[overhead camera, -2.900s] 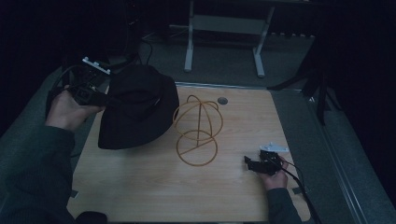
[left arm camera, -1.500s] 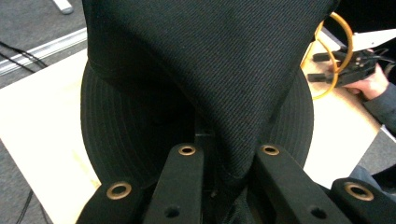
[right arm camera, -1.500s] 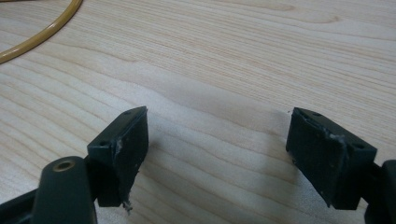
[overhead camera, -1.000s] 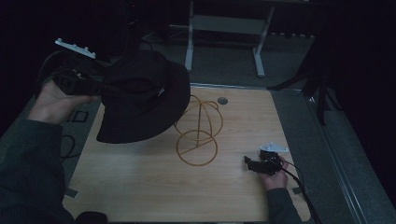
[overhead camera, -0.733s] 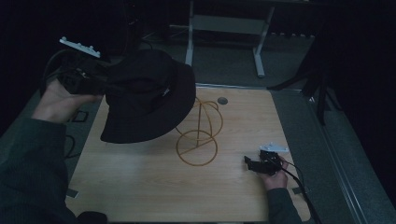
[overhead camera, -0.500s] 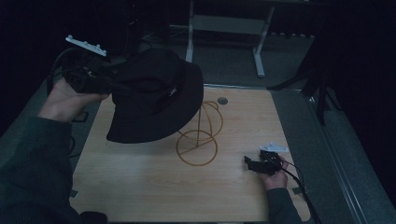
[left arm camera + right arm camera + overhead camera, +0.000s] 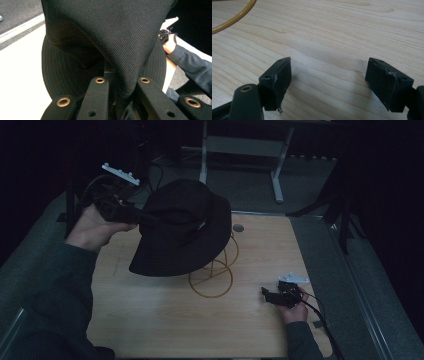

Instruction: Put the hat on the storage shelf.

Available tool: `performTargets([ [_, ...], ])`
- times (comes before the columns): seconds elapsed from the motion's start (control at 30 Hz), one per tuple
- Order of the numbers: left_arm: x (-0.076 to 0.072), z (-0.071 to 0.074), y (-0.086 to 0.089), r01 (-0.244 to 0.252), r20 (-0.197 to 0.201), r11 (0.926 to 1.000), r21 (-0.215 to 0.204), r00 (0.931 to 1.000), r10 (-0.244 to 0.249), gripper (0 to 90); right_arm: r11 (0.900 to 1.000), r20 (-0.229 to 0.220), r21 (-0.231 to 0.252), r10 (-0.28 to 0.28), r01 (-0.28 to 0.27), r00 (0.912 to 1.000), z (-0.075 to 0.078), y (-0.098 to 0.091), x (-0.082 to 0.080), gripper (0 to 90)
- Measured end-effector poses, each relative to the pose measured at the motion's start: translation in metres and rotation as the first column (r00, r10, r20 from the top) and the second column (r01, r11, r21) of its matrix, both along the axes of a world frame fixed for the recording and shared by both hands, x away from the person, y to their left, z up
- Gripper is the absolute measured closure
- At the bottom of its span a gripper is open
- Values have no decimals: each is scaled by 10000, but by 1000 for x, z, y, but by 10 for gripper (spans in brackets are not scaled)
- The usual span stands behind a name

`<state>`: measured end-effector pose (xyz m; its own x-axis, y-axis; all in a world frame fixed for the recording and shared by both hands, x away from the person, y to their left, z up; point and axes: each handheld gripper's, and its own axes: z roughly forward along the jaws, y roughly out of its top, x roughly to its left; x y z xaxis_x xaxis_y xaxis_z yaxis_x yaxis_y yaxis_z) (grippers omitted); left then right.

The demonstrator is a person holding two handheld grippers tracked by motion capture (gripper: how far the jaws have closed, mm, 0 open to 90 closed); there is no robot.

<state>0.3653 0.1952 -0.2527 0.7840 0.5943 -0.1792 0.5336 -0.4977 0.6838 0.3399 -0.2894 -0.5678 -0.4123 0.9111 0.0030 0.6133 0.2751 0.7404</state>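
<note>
A black brimmed hat (image 7: 180, 227) hangs in the air over the gold wire stand (image 7: 212, 275), covering the stand's top. My left gripper (image 7: 145, 217) is shut on the hat's brim at its left side. In the left gripper view the hat cloth (image 7: 117, 37) is pinched between the jaws and drapes upward. My right gripper (image 7: 267, 296) rests low on the wooden table (image 7: 160, 315) at the right, its jaws wide open with bare wood between the pads (image 7: 279, 77). A curve of the gold stand base (image 7: 234, 16) shows at the upper left of the right gripper view.
A round grommet hole (image 7: 238, 227) sits near the table's far edge. Grey carpet borders the table on both sides. A desk frame (image 7: 240, 150) stands behind the table. The other hand and sleeve (image 7: 185, 60) show beyond the hat in the left gripper view.
The left gripper has lifted the hat off the table's left side and carried it right, so it now hangs over the wire stand. The right gripper has stayed put.
</note>
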Motion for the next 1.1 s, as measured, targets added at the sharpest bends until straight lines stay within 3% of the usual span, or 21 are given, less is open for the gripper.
performTargets([
  [0.2, 3, -6, -18, 242, 43, 9993, 271, 9997, -244, 861, 10000, 0, 2, 0, 0, 10000, 0, 0, 0, 208],
  [0.53, 7, -18, -40, 724, -170, 9973, 76, 9972, -723, 859, 10000, 2, 0, 3, -3, 10000, 0, 0, 0, 209],
  [0.7, 4, -25, -53, 978, -208, 9947, 307, 9951, -972, 855, 10000, 7, -5, 5, -5, 10000, 0, 0, 0, 208],
  [1.1, 9, -43, -73, 1010, -381, 9925, 686, 9944, -986, 782, 10000, 6, -5, 5, -5, 10000, 0, 0, 0, 208],
])
